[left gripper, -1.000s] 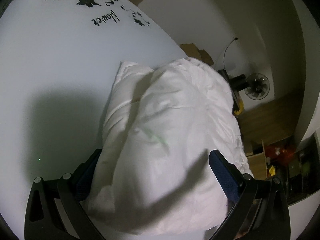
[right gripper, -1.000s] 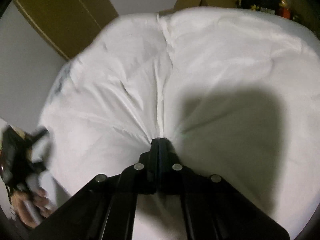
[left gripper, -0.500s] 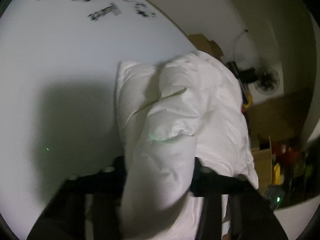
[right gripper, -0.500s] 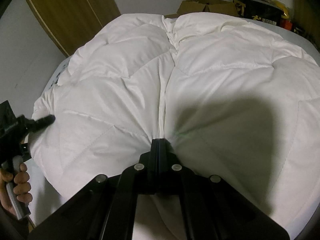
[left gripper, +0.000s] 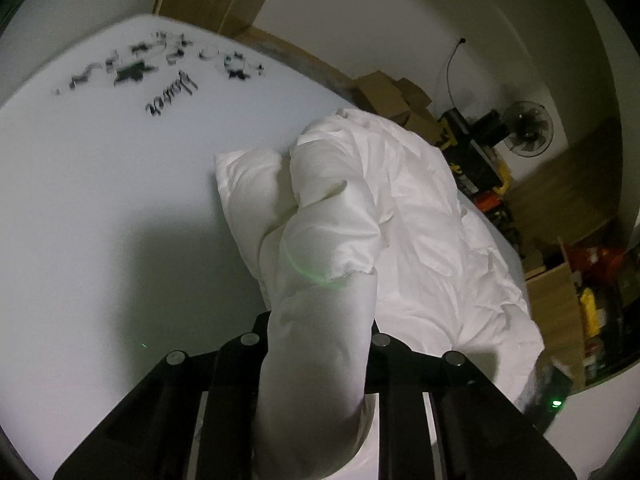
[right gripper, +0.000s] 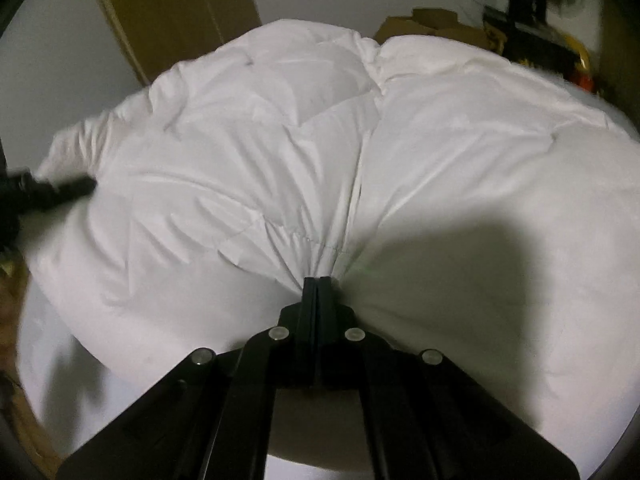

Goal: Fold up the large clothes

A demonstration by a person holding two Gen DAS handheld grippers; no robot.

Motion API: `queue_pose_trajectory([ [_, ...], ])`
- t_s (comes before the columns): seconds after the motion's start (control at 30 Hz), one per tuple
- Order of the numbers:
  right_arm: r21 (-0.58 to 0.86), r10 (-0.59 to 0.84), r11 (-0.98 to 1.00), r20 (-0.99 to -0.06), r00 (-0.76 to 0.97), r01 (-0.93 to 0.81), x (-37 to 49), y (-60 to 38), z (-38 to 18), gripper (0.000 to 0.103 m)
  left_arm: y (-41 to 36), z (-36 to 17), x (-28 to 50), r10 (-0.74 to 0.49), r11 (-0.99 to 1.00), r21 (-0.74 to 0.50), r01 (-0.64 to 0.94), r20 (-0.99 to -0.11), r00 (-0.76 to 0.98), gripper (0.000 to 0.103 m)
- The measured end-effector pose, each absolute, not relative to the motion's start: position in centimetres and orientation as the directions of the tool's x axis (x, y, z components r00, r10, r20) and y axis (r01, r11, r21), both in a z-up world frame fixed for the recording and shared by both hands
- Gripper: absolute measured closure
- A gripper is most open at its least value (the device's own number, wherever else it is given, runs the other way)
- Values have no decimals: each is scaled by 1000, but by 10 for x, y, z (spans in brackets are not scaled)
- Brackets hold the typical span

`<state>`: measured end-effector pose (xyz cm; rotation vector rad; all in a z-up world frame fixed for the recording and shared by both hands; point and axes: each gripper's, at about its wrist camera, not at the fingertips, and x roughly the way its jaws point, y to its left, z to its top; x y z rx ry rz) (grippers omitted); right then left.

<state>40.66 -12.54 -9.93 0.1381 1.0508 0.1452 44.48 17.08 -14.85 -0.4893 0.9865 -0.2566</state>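
Left tool (left gripper: 316, 344) fingertips buried in duvet (left gripper: 420, 220); mattress print (left gripper: 168, 76) blurred.

We see a puffy white quilted duvet (left gripper: 420, 220) heaped on the pale mattress, wrinkled and stitched in panels. One bunched corner of it rises in a thick roll, and another edge (right gripper: 320, 252) gathers into tight radiating pleats.

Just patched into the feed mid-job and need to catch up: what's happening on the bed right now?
A person is working a white quilted duvet on the bed with two handheld grippers. The right gripper is shut on a gathered pinch of the duvet. The left gripper is closing on a thick bunch of fabric at another edge, with the padding bulging up between its fingers. Most of the duvet lies heaped and rumpled, so no neat fold shows yet.
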Motion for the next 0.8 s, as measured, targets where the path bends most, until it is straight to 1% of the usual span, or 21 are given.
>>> queue_pose_trajectory([
  [0.03,180,180,983,-860,477,-47,402,-127,-91,103,169,-144,442,-408,872,-490,-5,-731,547,84],
  [0.1,273,265,960,-832,488,-57,385,-131,-74,103,164,-134,438,-408,875,-483,16,-720,562,83],
  [0.13,248,259,965,-829,496,-89,374,-126,-72,103,162,-129,435,-409,877,-479,29,-714,568,83],
  [0.2,260,267,963,-864,426,-77,370,-123,-98,103,149,-117,427,-413,886,-459,71,-707,575,83],
  [0.27,284,303,952,-850,431,-110,373,-126,-106,103,130,-98,415,-377,910,-401,108,-689,619,83],
  [0.3,336,352,935,-846,401,-111,375,-133,-104,103,120,-87,408,-371,915,-384,127,-674,638,83],
  [0.33,419,420,903,-824,381,-91,374,-146,-100,102,113,-78,403,-366,918,-375,132,-665,651,83],
  [0.37,492,474,869,-792,385,-59,372,-161,-97,102,102,-66,398,-353,924,-358,135,-662,661,83],
  [0.4,534,496,845,-766,408,-24,368,-178,-92,102,92,-57,395,-348,927,-349,139,-660,666,83],
  [0.53,563,416,822,-695,587,84,343,-264,-64,102,45,-25,383,-310,942,-309,129,-660,685,82],
  [0.63,569,315,803,-657,684,177,332,-328,-62,102,3,-7,375,-307,946,-289,147,-651,695,82],
  [0.67,564,286,801,-655,700,200,327,-342,-66,102,-12,-2,373,-304,948,-275,158,-648,698,82],
  [0.7,546,271,809,-674,687,217,328,-349,-73,102,-30,1,370,-299,952,-253,173,-648,700,82],
  [0.73,541,284,810,-699,657,226,334,-353,-87,102,-51,4,366,-301,953,-228,198,-649,698,82],
  [0.8,603,399,767,-716,573,220,351,-359,-121,103,-86,6,358,-302,953,-196,230,-649,698,82],
])
